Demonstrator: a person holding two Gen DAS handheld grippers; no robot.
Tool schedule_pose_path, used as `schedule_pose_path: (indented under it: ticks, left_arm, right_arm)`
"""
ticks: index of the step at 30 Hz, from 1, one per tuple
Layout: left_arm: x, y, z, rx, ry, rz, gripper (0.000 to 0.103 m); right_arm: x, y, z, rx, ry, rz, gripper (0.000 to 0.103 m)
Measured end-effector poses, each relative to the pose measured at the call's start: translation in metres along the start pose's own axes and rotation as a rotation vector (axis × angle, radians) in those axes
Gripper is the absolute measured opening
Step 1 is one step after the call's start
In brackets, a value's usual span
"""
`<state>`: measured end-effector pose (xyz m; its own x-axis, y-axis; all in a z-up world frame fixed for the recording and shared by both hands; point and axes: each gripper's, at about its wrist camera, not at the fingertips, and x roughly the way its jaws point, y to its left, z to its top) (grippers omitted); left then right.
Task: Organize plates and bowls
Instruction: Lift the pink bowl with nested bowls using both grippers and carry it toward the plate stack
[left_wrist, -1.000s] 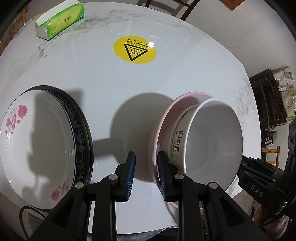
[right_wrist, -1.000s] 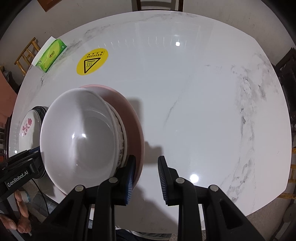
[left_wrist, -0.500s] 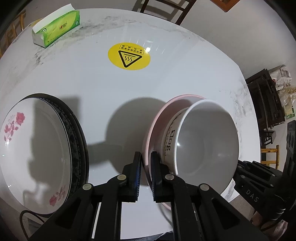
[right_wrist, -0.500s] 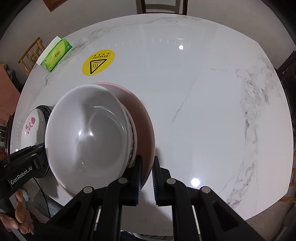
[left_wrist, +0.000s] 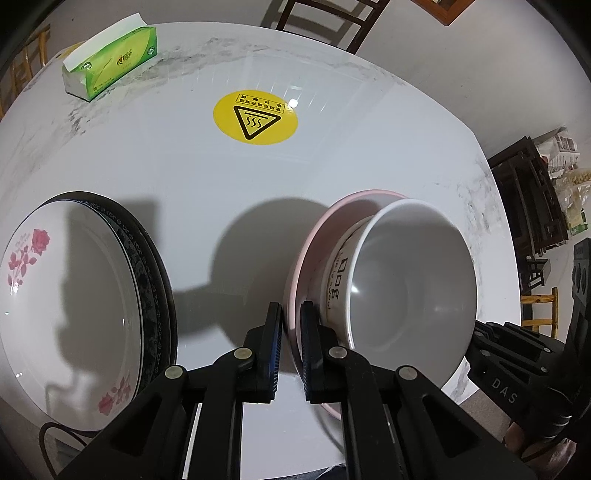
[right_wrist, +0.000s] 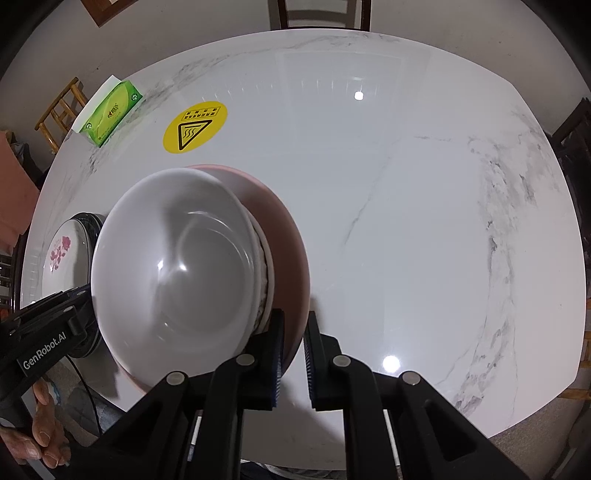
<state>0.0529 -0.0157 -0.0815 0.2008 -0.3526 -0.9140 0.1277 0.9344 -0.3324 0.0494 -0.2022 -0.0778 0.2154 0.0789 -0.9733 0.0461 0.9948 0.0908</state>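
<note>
Marble worktop (left_wrist: 155, 173): rose plate (left_wrist: 66, 310) at nine o'clock; left hand-held gripper (left_wrist: 291, 350) and right hand-held gripper (right_wrist: 293, 354) each clamp the pink plate (left_wrist: 314, 243) rim, white bowls (left_wrist: 410, 291) stacked inside, centre.

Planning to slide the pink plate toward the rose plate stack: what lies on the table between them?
Nothing but bare table and shadow lies between the pink plate and the rose plate stack, seen in the left wrist view.

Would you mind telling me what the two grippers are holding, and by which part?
Both hold the pink plate by its rim: left gripper on one side, right gripper on the opposite side.
</note>
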Motion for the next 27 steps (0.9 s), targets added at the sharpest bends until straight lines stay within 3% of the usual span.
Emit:
schedule_pose_path:
  ticks: [27]
  left_arm:
    - [-0.0014, 0.0033, 0.0, 0.003, -0.001, 0.004, 0.005]
  right_arm:
    - [-0.003, 0.0034, 0.0004, -0.019, -0.006, -0.005, 0.011]
